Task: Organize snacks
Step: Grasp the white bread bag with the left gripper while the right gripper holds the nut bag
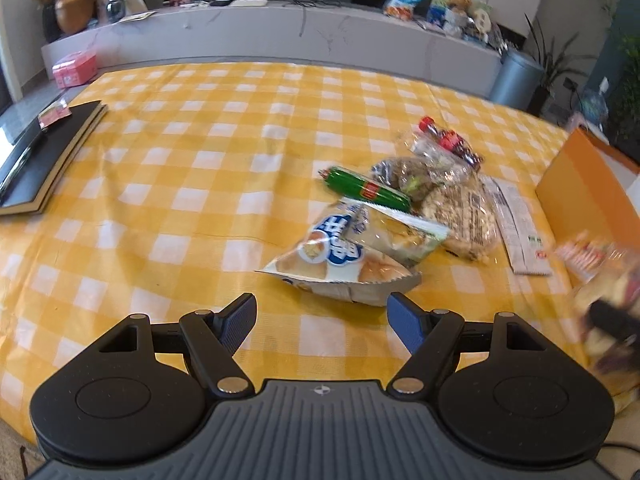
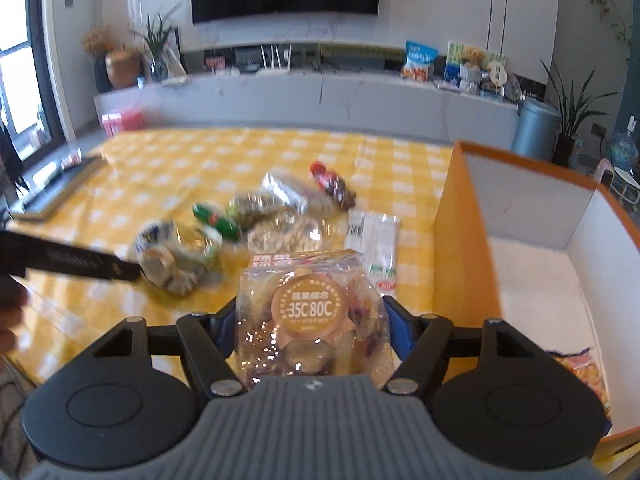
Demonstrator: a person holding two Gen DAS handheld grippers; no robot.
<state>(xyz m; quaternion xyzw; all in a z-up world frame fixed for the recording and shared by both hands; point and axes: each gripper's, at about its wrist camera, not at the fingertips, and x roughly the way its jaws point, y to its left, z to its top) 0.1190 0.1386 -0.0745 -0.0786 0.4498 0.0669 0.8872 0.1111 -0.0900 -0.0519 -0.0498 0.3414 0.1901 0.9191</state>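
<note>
My right gripper (image 2: 308, 320) is shut on a clear snack bag with an orange round label (image 2: 310, 312), held above the table beside the orange box (image 2: 456, 240). The bag shows blurred at the right edge of the left wrist view (image 1: 604, 276). My left gripper (image 1: 322, 316) is open and empty, just in front of a white and blue bread bag (image 1: 344, 252). Behind it lie a green sausage (image 1: 370, 189), a crumbly snack in clear wrap (image 1: 460, 212), a clear bag with red pieces (image 1: 444, 144) and a flat white packet (image 1: 516, 224).
The orange box has a white inside and holds a snack bag at its near corner (image 2: 584, 372). A black book (image 1: 44, 156) lies at the table's left edge. The yellow checked cloth (image 1: 200, 152) covers the table. A marble bench and a grey bin (image 1: 516, 80) stand behind.
</note>
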